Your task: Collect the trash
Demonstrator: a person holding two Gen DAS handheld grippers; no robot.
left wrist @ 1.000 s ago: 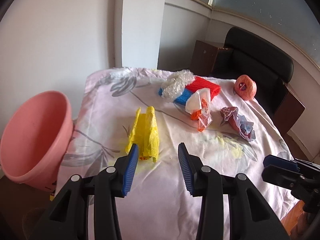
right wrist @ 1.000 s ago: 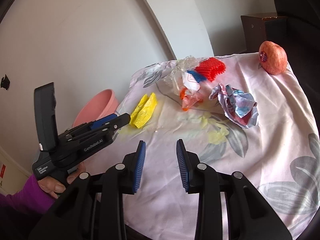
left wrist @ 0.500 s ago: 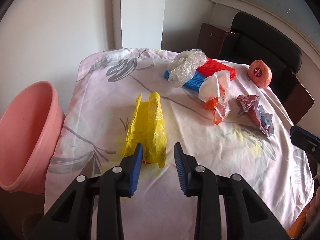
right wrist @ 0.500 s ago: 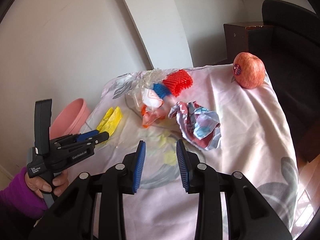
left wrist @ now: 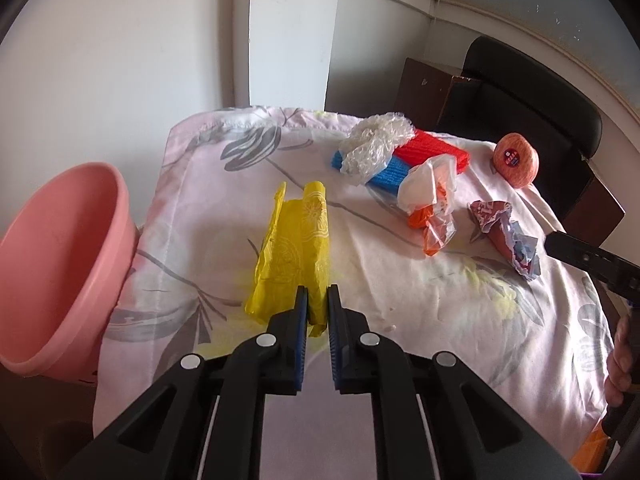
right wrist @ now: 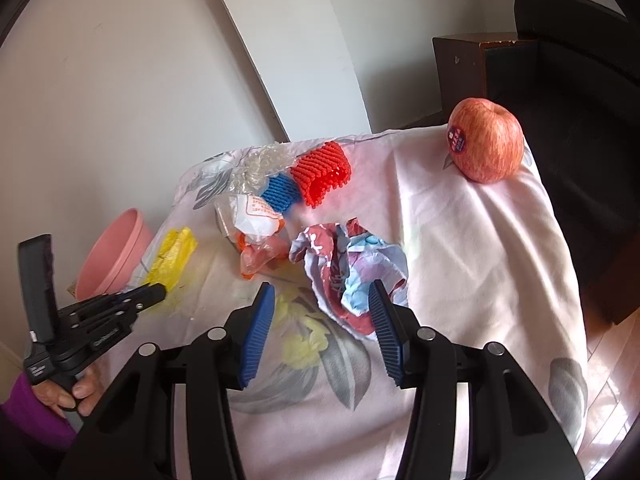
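Left gripper (left wrist: 318, 306) is closing on the near end of the yellow plastic bag (left wrist: 294, 256), which lies flat on the desk (left wrist: 440, 312) by the pink bowl (left wrist: 60, 264). It should pinch only the bag, not the flowery cloth (left wrist: 200, 208) under it, then lift slowly. Right gripper (right wrist: 322, 316) is opening around the crumpled wrapper (right wrist: 348, 268), not pressing it yet. A red apple (right wrist: 486, 146) sits far back, near a black chair (right wrist: 580, 80) and white walls.
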